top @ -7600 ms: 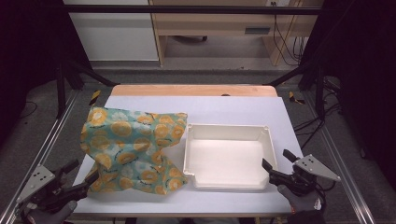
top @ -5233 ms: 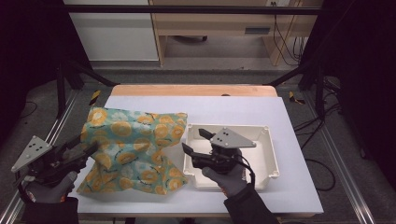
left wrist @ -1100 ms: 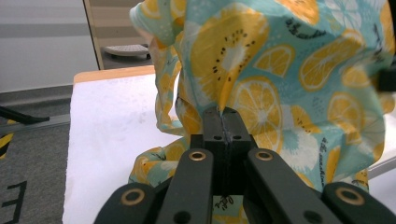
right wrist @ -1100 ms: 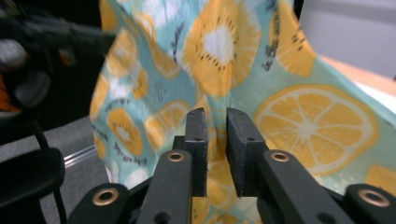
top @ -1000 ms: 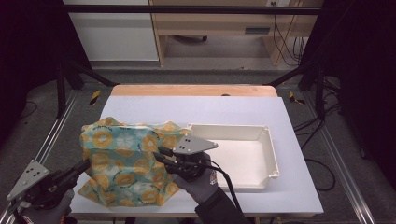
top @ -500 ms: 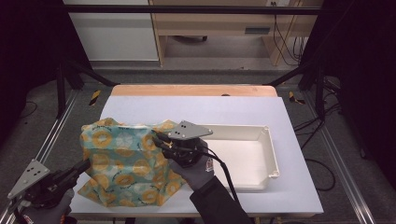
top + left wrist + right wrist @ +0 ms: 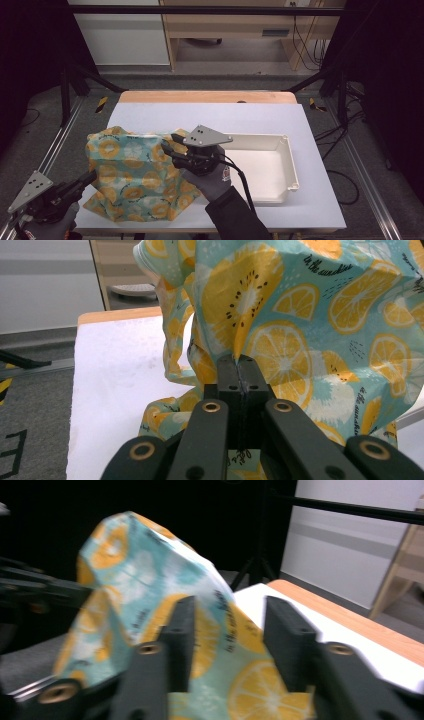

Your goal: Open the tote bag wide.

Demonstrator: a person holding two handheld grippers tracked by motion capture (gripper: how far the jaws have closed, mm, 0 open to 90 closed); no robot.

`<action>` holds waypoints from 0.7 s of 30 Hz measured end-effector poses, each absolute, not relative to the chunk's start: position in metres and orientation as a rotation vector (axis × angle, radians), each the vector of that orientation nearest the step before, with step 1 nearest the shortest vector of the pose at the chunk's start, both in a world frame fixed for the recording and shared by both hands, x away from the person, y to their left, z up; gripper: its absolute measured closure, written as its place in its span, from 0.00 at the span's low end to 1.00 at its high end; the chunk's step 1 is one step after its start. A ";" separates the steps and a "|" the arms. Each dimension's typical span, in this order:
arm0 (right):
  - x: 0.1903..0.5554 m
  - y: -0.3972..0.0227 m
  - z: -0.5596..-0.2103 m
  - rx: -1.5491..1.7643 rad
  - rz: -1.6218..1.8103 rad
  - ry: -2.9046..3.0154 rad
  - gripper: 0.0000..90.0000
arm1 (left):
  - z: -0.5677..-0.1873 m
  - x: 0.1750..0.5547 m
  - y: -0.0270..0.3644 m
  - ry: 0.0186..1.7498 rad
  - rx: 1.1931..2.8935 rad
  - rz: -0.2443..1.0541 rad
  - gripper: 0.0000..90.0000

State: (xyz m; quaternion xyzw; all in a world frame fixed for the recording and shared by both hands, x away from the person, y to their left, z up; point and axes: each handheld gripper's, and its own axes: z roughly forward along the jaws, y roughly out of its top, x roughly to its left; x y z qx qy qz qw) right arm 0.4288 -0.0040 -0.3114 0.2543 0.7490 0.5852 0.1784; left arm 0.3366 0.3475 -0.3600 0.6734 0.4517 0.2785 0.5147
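Note:
A teal cloth printed with orange fruit slices lies bunched on the left half of the white table. My left gripper is at the cloth's near left corner. In the left gripper view it is shut on a fold of the cloth, which rises above it. My right gripper hovers at the cloth's upper right edge. Its jaws have just been opening. In the right gripper view they stand apart, and the cloth shows between and beyond them without being pressed.
A shallow white tray sits to the right of the cloth, right behind my right hand. A wooden strip runs along the table's far edge. Metal rails flank the table, with dark stands and floor cables beyond.
The right gripper has shifted a little up and left along the cloth's top edge, and its jaws have spread apart. The left gripper keeps its grip in place.

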 end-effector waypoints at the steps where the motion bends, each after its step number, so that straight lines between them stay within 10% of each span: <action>1: 0.433 -0.004 -0.316 0.718 1.635 2.098 0.51 | -0.360 0.337 0.348 1.086 1.618 0.669 1.00; 7: 0.439 0.000 -0.321 0.692 1.652 2.138 0.50 | -0.360 0.337 0.347 1.085 1.618 0.669 1.00; 12: 0.433 0.001 -0.321 0.690 1.632 2.216 0.96 | -0.360 0.337 0.348 1.086 1.615 0.671 1.00; 21: 0.413 -0.011 -0.308 0.643 1.723 2.140 1.00 | -0.358 0.335 0.350 1.083 1.607 0.677 1.00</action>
